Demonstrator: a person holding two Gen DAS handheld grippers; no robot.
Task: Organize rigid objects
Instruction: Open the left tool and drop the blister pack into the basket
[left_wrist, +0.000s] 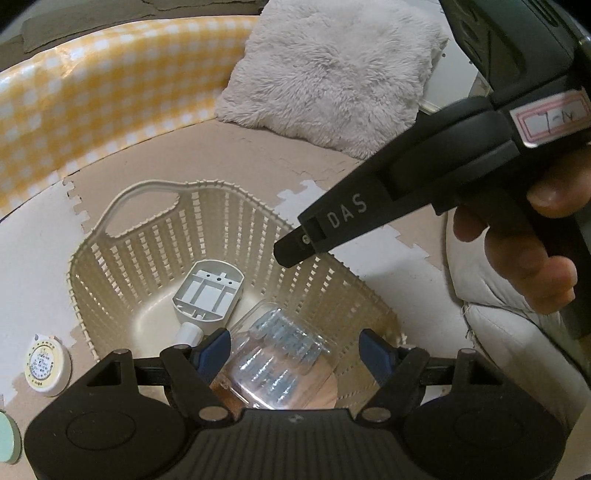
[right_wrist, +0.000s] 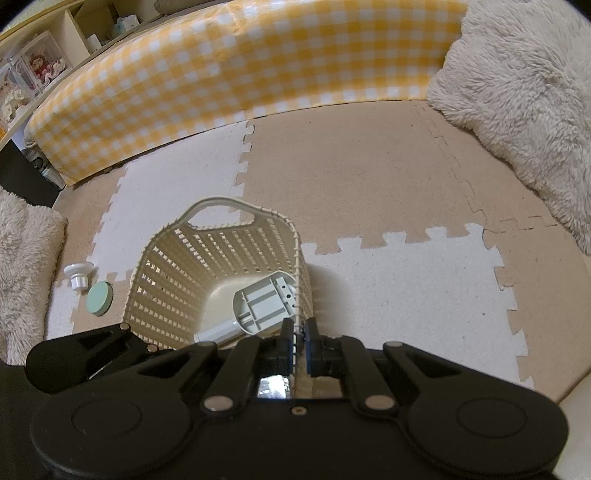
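Left wrist view: basket (left_wrist: 122, 258) on mat; grey part (left_wrist: 208, 295) lay inside. Left gripper (left_wrist: 295, 349) spread above basket, clear pack (left_wrist: 280, 354) between fingers, grip unclear. Right gripper (right_wrist: 295, 334) clamped on basket rim. Disc (right_wrist: 99, 297) beside basket.

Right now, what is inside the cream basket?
Inside the basket lies a grey plastic housing, hollow side up. A clear plastic box sits between the left gripper's fingers above it, covering part of the floor.

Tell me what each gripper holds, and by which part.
Right gripper: shut on the basket, at its rim. Left gripper: jaws apart around a clear plastic package; a grip cannot be told.
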